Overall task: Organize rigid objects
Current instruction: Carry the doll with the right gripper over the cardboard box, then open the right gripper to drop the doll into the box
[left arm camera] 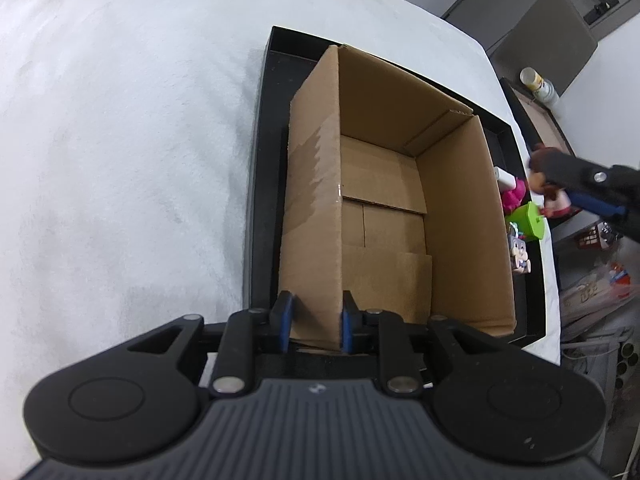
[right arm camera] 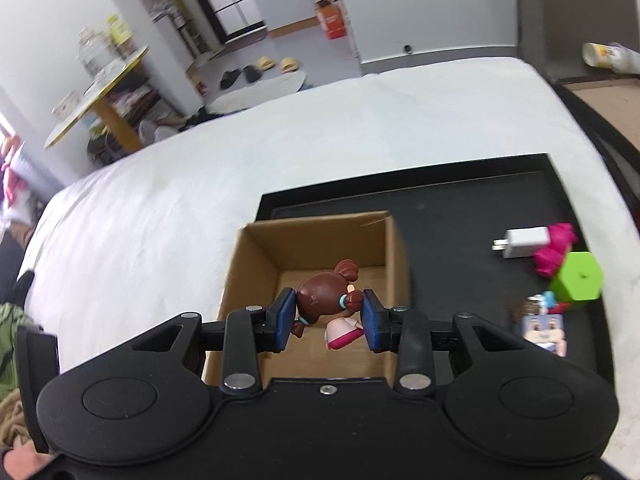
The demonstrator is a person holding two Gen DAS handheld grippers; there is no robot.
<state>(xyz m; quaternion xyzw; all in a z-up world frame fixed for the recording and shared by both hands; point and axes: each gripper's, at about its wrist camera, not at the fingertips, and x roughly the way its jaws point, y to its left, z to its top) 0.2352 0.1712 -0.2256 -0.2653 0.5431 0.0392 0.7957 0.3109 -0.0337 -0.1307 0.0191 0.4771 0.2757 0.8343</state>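
Right claw [right arm camera: 329, 318] pinching doll [right arm camera: 325, 300] above box [right arm camera: 394, 256]; left claw [left arm camera: 315, 320] clamping box wall. Placing step; next: lower, spread, drop inside.

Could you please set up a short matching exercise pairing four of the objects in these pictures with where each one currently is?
Things:
1. brown-haired doll
2. cardboard box
3. white charger
4. green block

Places:
A. lying on the black tray, against the pink toy
B. held between the right gripper jaws
C. wall gripped by the left gripper
D. just nearer than the pink toy

Pairs: 1-B, 2-C, 3-A, 4-D
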